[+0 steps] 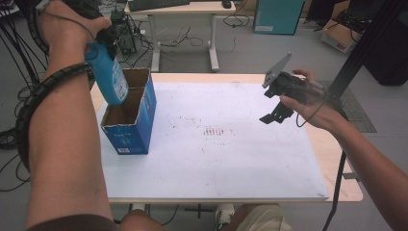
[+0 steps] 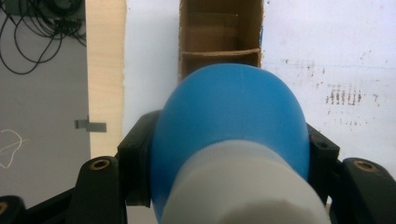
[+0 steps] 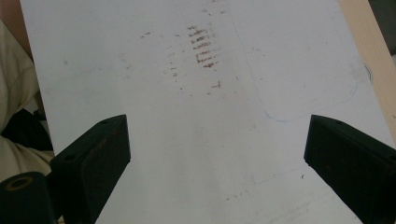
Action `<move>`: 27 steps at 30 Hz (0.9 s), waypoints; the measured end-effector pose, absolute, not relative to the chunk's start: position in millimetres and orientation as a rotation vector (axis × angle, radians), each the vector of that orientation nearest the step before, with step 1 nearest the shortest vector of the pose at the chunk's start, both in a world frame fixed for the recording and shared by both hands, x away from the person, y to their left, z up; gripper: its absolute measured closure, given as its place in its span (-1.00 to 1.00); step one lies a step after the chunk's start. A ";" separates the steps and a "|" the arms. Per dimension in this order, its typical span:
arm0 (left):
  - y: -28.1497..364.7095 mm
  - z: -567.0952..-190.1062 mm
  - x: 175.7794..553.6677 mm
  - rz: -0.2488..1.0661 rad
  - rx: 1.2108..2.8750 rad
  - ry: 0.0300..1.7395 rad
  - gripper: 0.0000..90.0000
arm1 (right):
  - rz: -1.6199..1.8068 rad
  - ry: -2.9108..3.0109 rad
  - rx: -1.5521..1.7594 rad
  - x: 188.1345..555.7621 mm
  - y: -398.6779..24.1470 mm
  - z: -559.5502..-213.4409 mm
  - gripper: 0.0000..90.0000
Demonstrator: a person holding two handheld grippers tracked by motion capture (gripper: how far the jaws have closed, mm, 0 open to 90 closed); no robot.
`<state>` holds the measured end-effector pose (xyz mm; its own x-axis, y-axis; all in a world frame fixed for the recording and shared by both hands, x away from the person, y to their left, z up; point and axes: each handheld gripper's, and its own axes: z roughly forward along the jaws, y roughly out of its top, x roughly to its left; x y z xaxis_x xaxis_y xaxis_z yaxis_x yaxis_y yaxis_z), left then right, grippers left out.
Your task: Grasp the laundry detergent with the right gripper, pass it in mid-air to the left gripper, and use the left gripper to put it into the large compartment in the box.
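Between the left gripper's (image 2: 229, 158) black jaws sits a blue bottle (image 1: 107, 72), clamped on both sides near its pale neck end; the rounded smooth plastic base points away from the gripper's camera in the left gripper view. From the high view the bottle hangs tilted, base down, over the open top of a box (image 1: 130, 113), its lower end at or just inside the rim; whether it touches the cardboard cannot be told. The bottle carries a lighter label with small print, too blurred to read. Directly below and ahead of the left gripper the box is blue outside, raw brown cardboard inside, rectangular, with a thin cardboard divider (image 2: 219, 52) across it making two compartments; the bottle is over the nearer one. The box stands on a white sheet (image 1: 231, 159), matte, scuffed with brown speckled marks (image 3: 201, 46), laid over a pale wood table (image 1: 339, 168). The right gripper (image 1: 273, 113) is held in the air well apart from the box, over the sheet's right part, jaws wide apart with nothing between them, a grey triangular plate on top. Under the right gripper lies bare sheet with a faint blue pen outline (image 3: 317, 100).
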<state>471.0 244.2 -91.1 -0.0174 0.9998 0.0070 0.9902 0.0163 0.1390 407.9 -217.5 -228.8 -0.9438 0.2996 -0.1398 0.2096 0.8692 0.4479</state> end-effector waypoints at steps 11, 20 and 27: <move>243.8 -118.0 475.0 0.142 2.135 2.160 -0.18 | 0.630 2.841 0.396 407.6 -217.5 -230.6 -0.84; 243.7 -143.7 476.2 0.128 2.144 2.158 -0.18 | 0.624 2.842 0.400 408.0 -218.9 -232.9 -0.84; 242.6 -164.4 475.3 0.134 2.146 2.155 -0.18 | 0.622 2.840 0.413 407.8 -220.0 -236.7 -0.84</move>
